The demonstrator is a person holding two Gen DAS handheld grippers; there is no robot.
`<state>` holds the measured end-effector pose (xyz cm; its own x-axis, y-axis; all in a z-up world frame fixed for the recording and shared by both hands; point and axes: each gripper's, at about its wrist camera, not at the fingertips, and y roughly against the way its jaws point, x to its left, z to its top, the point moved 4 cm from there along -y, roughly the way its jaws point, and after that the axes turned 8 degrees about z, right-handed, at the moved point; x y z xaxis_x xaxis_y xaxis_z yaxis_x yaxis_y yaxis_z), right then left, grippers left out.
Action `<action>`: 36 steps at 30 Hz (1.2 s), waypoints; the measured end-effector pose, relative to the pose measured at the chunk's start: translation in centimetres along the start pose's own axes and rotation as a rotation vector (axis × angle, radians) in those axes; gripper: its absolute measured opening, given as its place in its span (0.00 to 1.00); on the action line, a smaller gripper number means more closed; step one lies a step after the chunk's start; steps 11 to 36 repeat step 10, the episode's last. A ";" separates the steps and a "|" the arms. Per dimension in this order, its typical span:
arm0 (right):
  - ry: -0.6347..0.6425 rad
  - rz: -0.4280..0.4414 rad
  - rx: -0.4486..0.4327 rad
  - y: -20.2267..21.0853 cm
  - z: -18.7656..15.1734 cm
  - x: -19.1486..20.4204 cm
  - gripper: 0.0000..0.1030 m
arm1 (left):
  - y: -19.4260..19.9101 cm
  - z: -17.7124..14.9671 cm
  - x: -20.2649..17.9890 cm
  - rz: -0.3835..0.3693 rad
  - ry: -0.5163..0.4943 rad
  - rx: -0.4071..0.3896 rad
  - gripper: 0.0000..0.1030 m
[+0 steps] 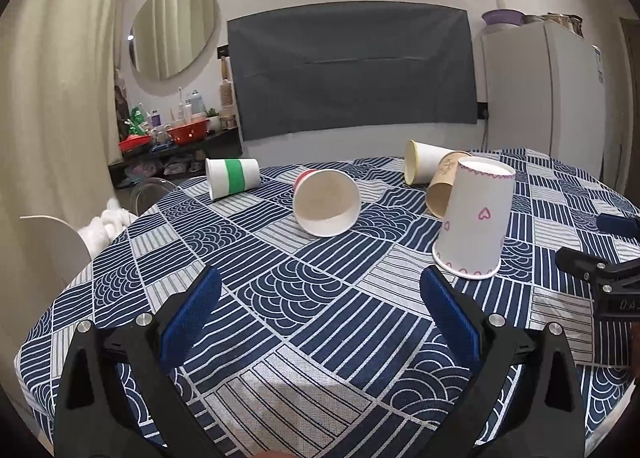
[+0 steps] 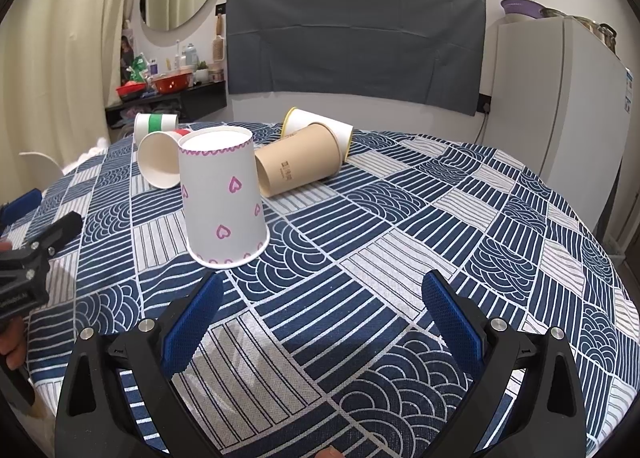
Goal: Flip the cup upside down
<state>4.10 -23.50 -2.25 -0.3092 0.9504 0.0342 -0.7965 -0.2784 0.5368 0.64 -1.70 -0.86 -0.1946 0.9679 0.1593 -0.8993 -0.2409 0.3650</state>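
We see a round table covered in a blue and white patterned tablecloth [image 2: 400, 218], with five paper cups on it. The heart-patterned cup [image 2: 223, 198], white with pink hearts, stands mouth-down left of centre in the right wrist view, and at centre right in the left wrist view [image 1: 474, 216]. Its long axis runs nearly vertical, leaning slightly, wide rim on the cloth and closed base up, so we judge this cup already flipped.

Four others lie on their sides behind it: a brown cup [image 2: 298, 164] just beside it, a yellow-rimmed cup [image 2: 320, 126], a red-rimmed cup [image 1: 326, 202] whose open mouth faces us, and a green-banded cup [image 1: 232, 178] at upper left.

Our left gripper [image 1: 320, 294] and right gripper [image 2: 322, 298] hover low over bare cloth, fingers wide apart, holding nothing, probably because the cup now stands alone.
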 end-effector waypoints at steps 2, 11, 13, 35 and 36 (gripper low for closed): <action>0.001 -0.001 -0.001 0.1 0.0 0.0 0.92 | -0.3 0.0 0.0 -0.010 0.001 0.017 0.94; 0.001 -0.001 0.003 0.0 0.0 0.0 0.92 | 0.0 -0.1 -0.2 -0.030 -0.006 0.007 0.94; 0.001 -0.001 0.003 0.0 0.0 0.0 0.92 | 0.0 -0.1 -0.2 -0.030 -0.006 0.007 0.94; 0.001 -0.001 0.003 0.0 0.0 0.0 0.92 | 0.0 -0.1 -0.2 -0.030 -0.006 0.007 0.94; 0.001 -0.001 0.003 0.0 0.0 0.0 0.92 | 0.0 -0.1 -0.2 -0.030 -0.006 0.007 0.94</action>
